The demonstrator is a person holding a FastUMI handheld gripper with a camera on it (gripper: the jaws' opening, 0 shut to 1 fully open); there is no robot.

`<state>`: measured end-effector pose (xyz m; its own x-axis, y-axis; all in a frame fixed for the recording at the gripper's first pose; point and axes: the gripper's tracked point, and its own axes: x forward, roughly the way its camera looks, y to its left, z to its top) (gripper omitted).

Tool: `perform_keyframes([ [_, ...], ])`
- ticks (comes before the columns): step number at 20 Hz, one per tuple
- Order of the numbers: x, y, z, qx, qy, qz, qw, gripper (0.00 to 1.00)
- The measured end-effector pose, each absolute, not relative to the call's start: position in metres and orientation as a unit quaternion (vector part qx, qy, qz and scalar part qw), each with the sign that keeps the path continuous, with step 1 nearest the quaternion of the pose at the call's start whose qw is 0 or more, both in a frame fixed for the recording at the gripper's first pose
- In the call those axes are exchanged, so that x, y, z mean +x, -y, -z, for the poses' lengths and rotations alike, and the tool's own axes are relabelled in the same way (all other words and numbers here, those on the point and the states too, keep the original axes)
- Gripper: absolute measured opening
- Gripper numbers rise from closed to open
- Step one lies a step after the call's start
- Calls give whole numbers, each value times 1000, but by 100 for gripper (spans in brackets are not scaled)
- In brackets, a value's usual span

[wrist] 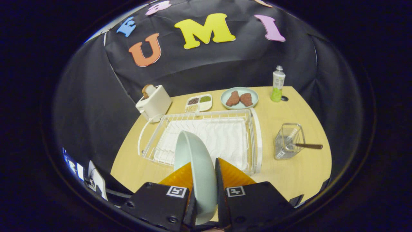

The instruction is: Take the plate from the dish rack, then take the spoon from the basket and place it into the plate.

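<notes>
Gripper (204, 180) fingers are clamping the pale green plate (196, 161) edge-on, one orange finger pressing each face. Plate is standing upright, hanging over the near edge of the white dish rack (206, 135) on the table (289, 174). Spoon (307, 146) is sitting in the wire basket (288, 141) right of the rack, its brown handle sticking out sideways.

Bare pale wooden tabletop (289, 170) lay open between the white wire dish rack (206, 137) and the small wire basket (288, 141); tongs (204, 180) clamped the pale green plate (196, 161).
</notes>
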<state>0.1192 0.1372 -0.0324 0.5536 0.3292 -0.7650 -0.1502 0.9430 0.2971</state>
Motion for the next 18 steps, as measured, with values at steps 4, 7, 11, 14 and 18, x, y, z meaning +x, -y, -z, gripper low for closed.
perform_keyframes([
  [4, 79, -133, 78, 136, -470, -151, 859, 31],
  [7, 62, -141, 102, 173, -479, -169, 844, 31],
  [11, 48, -143, 130, 196, -484, -180, 834, 31],
  [14, 52, -135, 143, 212, -477, -182, 833, 31],
  [18, 60, -122, 156, 247, -468, -176, 830, 32],
])
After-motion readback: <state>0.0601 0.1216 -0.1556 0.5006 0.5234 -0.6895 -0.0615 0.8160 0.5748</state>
